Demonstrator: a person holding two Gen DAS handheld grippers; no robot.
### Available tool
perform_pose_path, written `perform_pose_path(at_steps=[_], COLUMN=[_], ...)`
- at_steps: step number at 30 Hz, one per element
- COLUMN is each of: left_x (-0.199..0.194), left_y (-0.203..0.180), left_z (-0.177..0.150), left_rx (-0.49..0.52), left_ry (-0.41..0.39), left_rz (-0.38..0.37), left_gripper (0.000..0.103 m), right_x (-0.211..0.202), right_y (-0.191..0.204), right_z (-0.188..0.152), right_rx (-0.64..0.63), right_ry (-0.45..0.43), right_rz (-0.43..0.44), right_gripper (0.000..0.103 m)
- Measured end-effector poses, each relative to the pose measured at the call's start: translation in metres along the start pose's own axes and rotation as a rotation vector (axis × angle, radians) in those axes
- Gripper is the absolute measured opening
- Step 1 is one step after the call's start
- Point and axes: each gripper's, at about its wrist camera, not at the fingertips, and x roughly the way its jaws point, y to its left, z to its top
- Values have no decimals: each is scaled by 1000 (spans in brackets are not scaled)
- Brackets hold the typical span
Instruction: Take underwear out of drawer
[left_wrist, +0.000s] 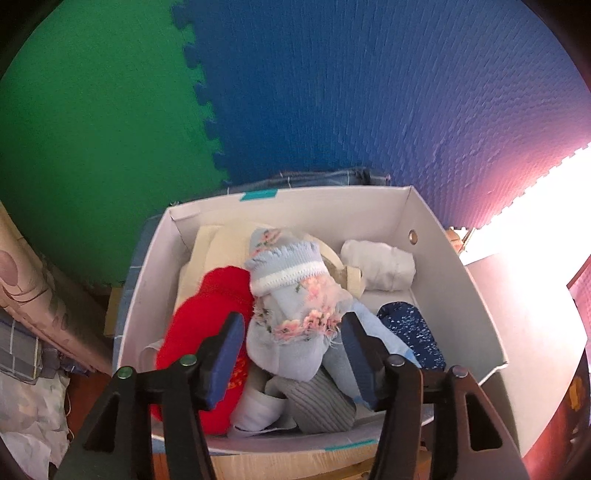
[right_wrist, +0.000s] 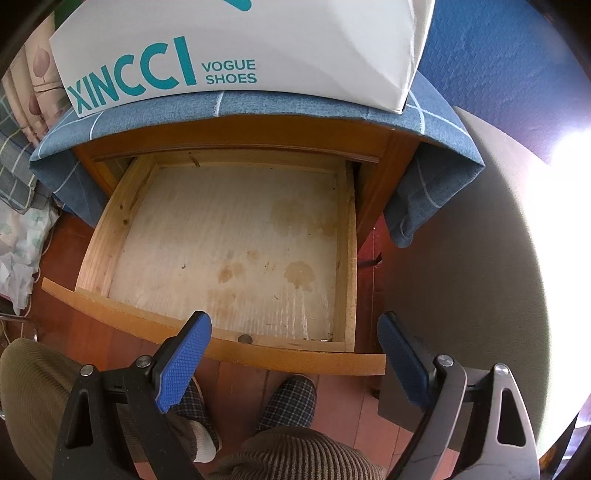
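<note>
Your drawer (right_wrist: 229, 236) is bare, unvarnished wood with a stained, matt bottom panel, set in a glossier orange-brown cabinet (right_wrist: 373, 177) draped in woven blue cloth (right_wrist: 436, 184). Your white box (left_wrist: 443, 258) is smooth matt cardboard, holding a fuzzy red knit (left_wrist: 207, 317) and pale blue floral cloth with frayed edges (left_wrist: 295, 306).

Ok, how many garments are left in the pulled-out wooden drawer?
0. The drawer shows only its bare stained floor, with a small round thing at its front edge; the back part under the cabinet top stays hidden.
</note>
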Motion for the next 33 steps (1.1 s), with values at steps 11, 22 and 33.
perform_pose_path(at_steps=[11,22,33], left_x=[-83,-125,-71], left_y=[5,44,76], left_z=[-19,-105,-209], left_rx=[19,-106,-213], left_ry=[-175,-173,35], left_rz=[73,184,294], left_gripper=[58,69,69], right_x=[1,-1,-4], right_y=[2,5,9], right_z=[0,-2,-3], right_rx=[-9,-22,-25], right_ry=[-2,-10,-12], right_rz=[-21,-47,-53], right_gripper=[89,89,90])
